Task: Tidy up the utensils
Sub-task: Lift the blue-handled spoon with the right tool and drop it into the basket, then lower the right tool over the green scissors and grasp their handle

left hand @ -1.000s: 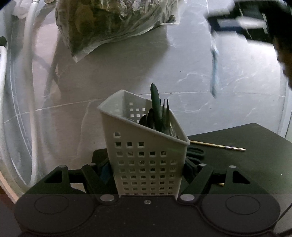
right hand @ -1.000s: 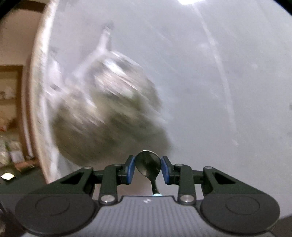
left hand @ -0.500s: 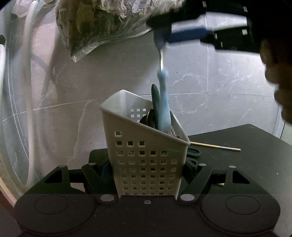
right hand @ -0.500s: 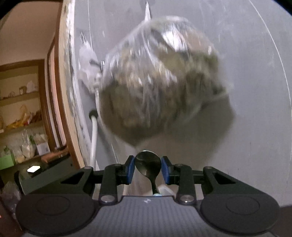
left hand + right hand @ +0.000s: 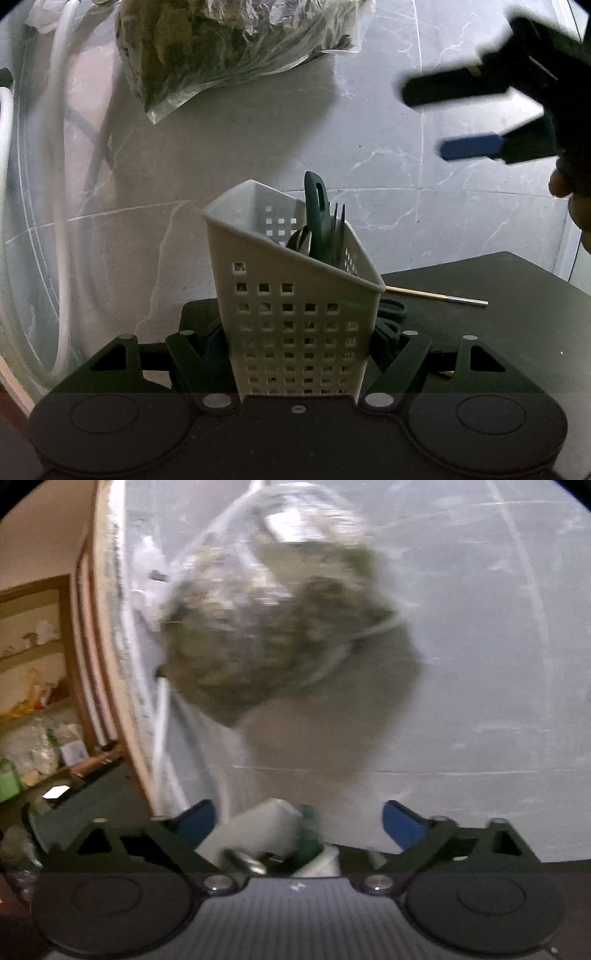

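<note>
My left gripper is shut on the lower walls of a white perforated utensil basket. The basket holds a dark green handle, fork tines and a spoon bowl. My right gripper hangs above and to the right of the basket, held by a person's hand. Its jaws are opening and nothing sits between its blue pads. In the right wrist view the right gripper is wide apart over the blurred basket, with a metal spoon inside it.
A thin golden stick lies on the black tabletop behind the basket. A clear bag of greens hangs on the grey marble wall, with a white hose at the left. Wooden shelves show far left.
The right gripper lowered the spoon into the basket, then opened and let it go. It has pulled away to the upper right. The left gripper and basket have not moved.
</note>
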`<state>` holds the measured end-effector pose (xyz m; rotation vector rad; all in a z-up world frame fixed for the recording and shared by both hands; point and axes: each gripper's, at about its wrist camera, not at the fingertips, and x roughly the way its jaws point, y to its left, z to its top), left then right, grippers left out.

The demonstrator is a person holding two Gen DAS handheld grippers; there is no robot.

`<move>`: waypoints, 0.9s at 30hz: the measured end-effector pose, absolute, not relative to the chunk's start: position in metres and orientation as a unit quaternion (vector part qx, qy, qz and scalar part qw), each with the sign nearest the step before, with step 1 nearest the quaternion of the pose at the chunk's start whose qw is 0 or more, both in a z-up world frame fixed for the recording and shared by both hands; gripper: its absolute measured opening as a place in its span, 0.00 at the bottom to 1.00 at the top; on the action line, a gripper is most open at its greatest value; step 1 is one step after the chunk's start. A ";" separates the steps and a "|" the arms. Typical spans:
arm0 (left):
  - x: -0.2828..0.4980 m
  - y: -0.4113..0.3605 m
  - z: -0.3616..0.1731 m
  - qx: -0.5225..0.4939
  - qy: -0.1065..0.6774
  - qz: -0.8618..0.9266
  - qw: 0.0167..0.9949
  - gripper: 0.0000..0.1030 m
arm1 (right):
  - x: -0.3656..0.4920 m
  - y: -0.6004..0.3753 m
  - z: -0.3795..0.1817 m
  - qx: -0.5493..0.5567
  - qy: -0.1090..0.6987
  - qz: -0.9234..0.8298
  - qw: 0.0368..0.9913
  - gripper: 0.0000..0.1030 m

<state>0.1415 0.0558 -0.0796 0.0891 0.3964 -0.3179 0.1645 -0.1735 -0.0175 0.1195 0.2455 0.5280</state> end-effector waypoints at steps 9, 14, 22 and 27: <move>0.146 0.050 -0.078 0.043 0.203 -0.136 0.969 0.74 | 0.238 -0.202 -0.082 -0.023 0.272 0.179 0.945 1.00; 0.147 0.044 -0.077 0.047 0.207 -0.124 0.969 0.74 | 0.260 -0.193 -0.105 -0.031 0.291 0.196 0.936 0.96; 0.147 0.039 -0.076 0.044 0.208 -0.111 0.971 0.75 | 0.287 -0.180 -0.124 -0.058 0.316 0.209 0.924 0.86; 0.146 0.038 -0.077 0.044 0.208 -0.110 0.971 0.74 | 0.291 -0.176 -0.129 -0.068 0.324 0.219 0.918 0.83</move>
